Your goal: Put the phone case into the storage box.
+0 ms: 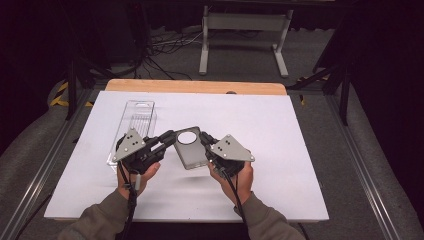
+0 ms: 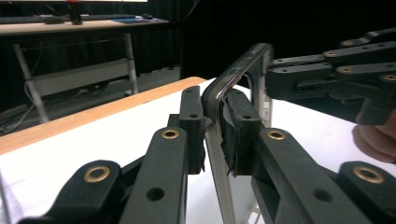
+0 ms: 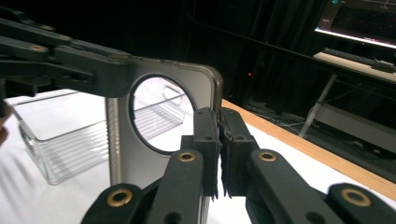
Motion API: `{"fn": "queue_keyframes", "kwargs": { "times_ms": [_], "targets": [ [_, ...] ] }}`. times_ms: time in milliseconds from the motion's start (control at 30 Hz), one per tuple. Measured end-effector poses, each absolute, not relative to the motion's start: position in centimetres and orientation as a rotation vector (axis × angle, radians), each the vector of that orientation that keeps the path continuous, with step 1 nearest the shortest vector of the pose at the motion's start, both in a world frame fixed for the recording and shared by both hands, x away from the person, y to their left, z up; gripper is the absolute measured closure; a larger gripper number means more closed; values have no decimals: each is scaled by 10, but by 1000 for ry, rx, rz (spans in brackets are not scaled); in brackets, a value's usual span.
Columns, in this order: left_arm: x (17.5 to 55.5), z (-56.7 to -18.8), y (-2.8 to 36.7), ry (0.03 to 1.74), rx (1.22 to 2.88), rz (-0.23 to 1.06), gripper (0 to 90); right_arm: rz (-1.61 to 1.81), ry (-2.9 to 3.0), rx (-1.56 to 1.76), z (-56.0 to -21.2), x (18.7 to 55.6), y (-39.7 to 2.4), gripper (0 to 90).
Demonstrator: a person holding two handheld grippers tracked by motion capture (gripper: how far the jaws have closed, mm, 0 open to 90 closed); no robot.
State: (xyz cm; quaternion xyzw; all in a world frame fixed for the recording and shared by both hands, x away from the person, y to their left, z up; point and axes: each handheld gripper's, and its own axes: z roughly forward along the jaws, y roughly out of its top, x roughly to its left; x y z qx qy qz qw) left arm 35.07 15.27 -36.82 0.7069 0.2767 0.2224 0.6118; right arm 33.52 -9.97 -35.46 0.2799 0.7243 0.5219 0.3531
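A grey phone case (image 1: 191, 152) with a round cutout is held up over the white table top (image 1: 280, 125) between both grippers. My left gripper (image 1: 170, 136) is shut on the case's left edge; in the left gripper view its pads (image 2: 238, 123) pinch the thin rim of the case (image 2: 233, 70). My right gripper (image 1: 204, 138) is shut on the case's right edge, and in the right gripper view (image 3: 218, 135) the case (image 3: 122, 154) stands upright between its jaws. The left gripper's fingers (image 3: 93, 70) clamp the case's far corner there.
A clear plastic tray (image 1: 136, 122) lies on the table to the left behind the left hand, and it also appears through the case's cutout (image 3: 51, 135). A wooden strip (image 1: 195, 86) borders the table's far edge. Desk legs and cables stand on the floor beyond.
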Motion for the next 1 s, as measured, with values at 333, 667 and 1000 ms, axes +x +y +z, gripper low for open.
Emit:
{"fn": "queue_keyframes", "kwargs": {
  "times_ms": [333, 667, 1000],
  "targets": [
    [349, -366, 159, 616, 1654, 542, 797, 1367, 1910, 686, -355, 333, -97, 813],
    [347, -364, 162, 613, 1649, 575, 798, 1398, 1930, 671, -357, 333, -101, 680],
    [347, -362, 166, 615, 1662, 585, 798, 1391, 1942, 619, -360, 334, -116, 566]
  ]
}}
